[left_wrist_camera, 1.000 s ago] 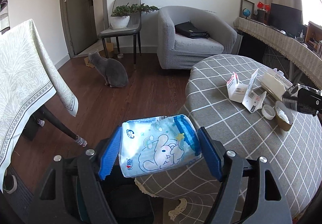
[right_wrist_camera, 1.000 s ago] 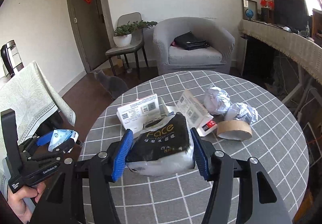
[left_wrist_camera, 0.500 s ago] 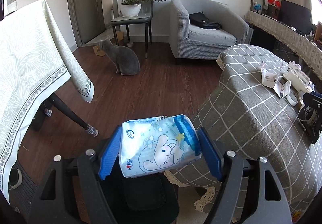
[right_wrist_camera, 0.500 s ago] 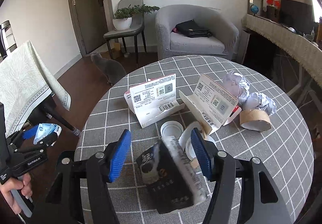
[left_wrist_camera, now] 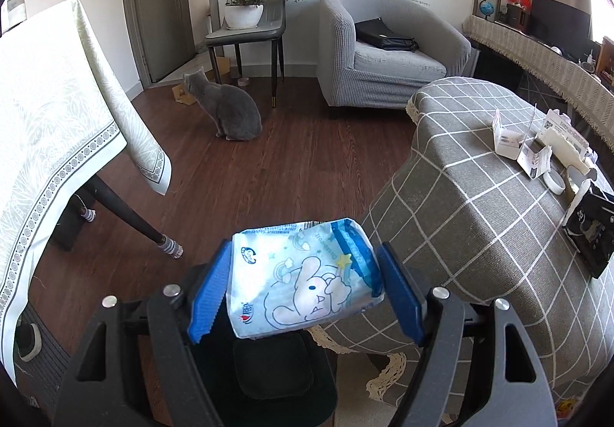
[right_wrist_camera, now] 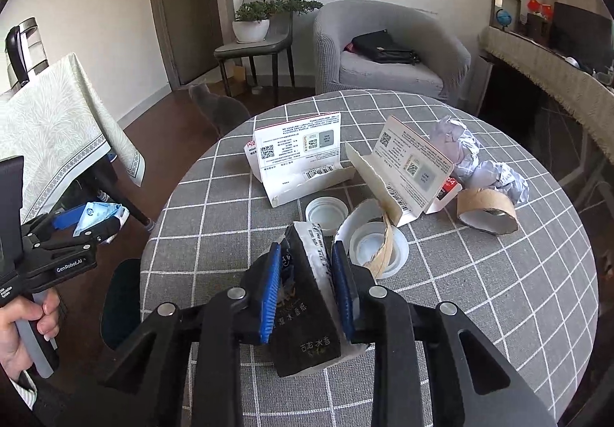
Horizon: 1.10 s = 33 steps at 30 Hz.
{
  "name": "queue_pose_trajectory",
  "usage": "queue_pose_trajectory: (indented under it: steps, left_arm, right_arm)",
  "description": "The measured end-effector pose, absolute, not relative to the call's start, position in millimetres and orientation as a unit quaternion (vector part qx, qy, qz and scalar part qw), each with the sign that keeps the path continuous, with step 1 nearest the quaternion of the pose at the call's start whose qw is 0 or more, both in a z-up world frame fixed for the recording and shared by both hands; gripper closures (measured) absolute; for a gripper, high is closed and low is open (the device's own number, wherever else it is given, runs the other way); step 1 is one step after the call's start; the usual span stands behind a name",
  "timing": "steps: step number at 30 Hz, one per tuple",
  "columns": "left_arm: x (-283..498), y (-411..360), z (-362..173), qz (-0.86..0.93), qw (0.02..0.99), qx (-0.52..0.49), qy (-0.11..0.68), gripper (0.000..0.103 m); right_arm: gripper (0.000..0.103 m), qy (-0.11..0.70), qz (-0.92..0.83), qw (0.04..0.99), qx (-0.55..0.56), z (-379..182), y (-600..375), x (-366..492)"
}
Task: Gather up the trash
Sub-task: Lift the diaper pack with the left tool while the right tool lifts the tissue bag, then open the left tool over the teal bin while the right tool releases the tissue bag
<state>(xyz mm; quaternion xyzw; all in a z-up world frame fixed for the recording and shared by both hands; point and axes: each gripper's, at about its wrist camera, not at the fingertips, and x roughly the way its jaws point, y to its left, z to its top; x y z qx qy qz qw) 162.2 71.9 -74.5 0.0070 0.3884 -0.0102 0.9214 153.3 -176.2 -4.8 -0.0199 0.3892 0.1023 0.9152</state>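
Note:
A light blue tissue pack with a cartoon rabbit [left_wrist_camera: 303, 273] hangs in the air, and my left gripper [left_wrist_camera: 305, 296] is shut on it across its width. A dark bin [left_wrist_camera: 276, 377] stands on the floor right below it, beside the round checked table [left_wrist_camera: 479, 220]. Over that table [right_wrist_camera: 499, 312], my right gripper [right_wrist_camera: 306, 290] has its jaws closing on a black tissue pack [right_wrist_camera: 303, 327] that stands on edge, with both blue pads pressing its narrow sides. The right wrist view also catches the left gripper [right_wrist_camera: 88, 223] low at the left, held by a hand [right_wrist_camera: 15, 335].
Two torn white cartons [right_wrist_camera: 299, 154] [right_wrist_camera: 414, 166], white lids [right_wrist_camera: 326, 210], a cardboard roll [right_wrist_camera: 485, 210] and crumpled paper [right_wrist_camera: 472, 158] lie on the table. A grey cat [left_wrist_camera: 230, 110] sits on the wood floor. A cloth-draped table [left_wrist_camera: 50, 120] stands to the left, an armchair [left_wrist_camera: 383, 55] behind.
The black pack turned from lying flat between wide jaws to standing on edge, and the right jaws closed on its narrow sides. The left gripper drifted off the table's edge over the bin.

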Motion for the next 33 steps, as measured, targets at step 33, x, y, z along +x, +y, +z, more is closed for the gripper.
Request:
queue_pose_trajectory:
  steps: [33]
  left_arm:
    - [161.6,152.9,-176.3,0.025,0.833,0.021,0.552,0.021]
  right_arm:
    - [0.090,0.361,0.242,0.900,-0.023,11.0,-27.3,159.4]
